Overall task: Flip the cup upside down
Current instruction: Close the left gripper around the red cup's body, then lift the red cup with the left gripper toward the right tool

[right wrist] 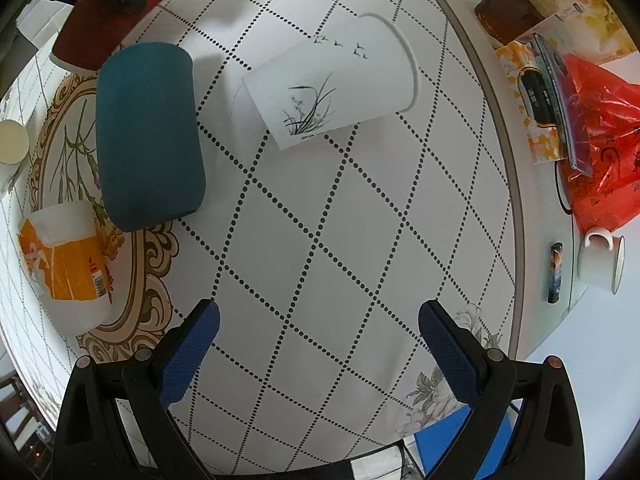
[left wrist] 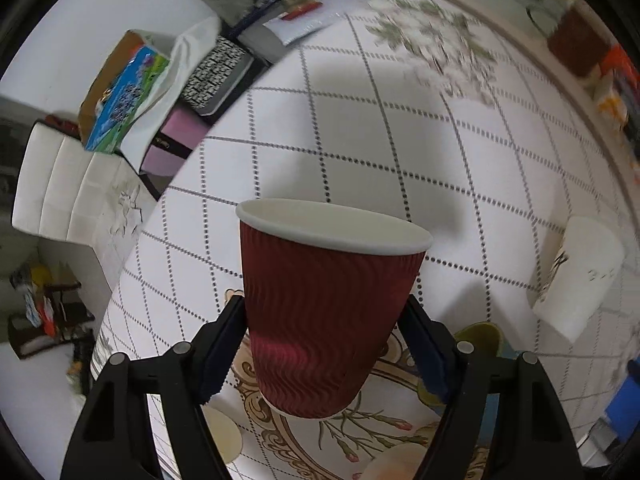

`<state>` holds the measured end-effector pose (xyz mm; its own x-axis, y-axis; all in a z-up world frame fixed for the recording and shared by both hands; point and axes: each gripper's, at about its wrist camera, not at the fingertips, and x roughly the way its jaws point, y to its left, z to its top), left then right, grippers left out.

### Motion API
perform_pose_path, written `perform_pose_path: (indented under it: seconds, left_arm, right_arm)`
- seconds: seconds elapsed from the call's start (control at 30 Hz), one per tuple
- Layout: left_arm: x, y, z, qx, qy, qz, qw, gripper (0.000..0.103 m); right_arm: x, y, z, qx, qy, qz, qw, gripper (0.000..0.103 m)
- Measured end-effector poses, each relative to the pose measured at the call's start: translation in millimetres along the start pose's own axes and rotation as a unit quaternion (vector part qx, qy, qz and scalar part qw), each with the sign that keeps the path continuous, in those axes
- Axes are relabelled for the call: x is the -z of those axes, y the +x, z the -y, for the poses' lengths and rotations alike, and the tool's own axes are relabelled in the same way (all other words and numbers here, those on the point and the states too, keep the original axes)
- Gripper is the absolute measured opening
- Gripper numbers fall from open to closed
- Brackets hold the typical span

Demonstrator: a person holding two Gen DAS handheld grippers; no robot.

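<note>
My left gripper (left wrist: 324, 344) is shut on a dark red ribbed paper cup (left wrist: 324, 320) with a white rim. The cup is upright, mouth up, held above the table. The same cup (right wrist: 96, 28) shows at the top left of the right wrist view, with the left gripper's fingers across it. My right gripper (right wrist: 320, 344) is open and empty, low over the tablecloth near the table's edge.
A white cup with an ink plant drawing (right wrist: 332, 88) lies on its side. A teal cup (right wrist: 148, 136) and an orange-and-white cup (right wrist: 64, 268) stand mouth down. A red bag (right wrist: 596, 160), boxes and a mug (right wrist: 600, 260) lie beyond the table's edge. Chairs with clutter (left wrist: 120, 100) stand at the left.
</note>
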<state>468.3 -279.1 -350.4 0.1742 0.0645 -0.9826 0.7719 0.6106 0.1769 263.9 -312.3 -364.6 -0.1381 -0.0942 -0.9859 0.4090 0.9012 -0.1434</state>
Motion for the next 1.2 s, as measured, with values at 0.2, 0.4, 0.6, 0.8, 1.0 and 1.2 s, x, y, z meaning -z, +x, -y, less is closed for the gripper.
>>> perform_pose_path:
  seconds: [0.2,0.4,0.6,0.8,1.0,1.2]
  left_arm:
    - [15.1,-31.5,-9.5,0.021,-0.040,0.010,0.9989,0.075]
    - [50.4,-56.0,-13.0,0.032,-0.080,-0.003,0.9963,0.075]
    - [101.5,-71.7,-18.9,0.055,-0.147,-0.031,0.9872,0.075]
    - [156.7,-81.5,-20.3,0.074,-0.223,-0.049,0.9709,0.075]
    - [221.1,-83.0,-18.1,0.095,-0.300,-0.064,0.9471,0.075]
    - [281.8,-68.5,-5.5,0.119,-0.366,-0.089,0.9187,0.075]
  right_arm:
    - [6.9,-14.6,11.0,-0.003,0.005,0.011,1.000,0.101]
    - [17.8,-25.7,12.6,-0.009,-0.006,0.024,1.000,0.101]
    - [33.2,-28.4,5.6,-0.024,-0.032,0.024,0.999,0.101]
    - [57.8,-29.9,-3.3,-0.034,-0.066,0.030,0.997,0.101]
    - [80.8,-25.5,-7.1,-0.041,-0.101,0.035,0.993,0.101]
    - [103.0,-19.4,-20.1,-0.044,-0.139,0.036,0.989,0.101]
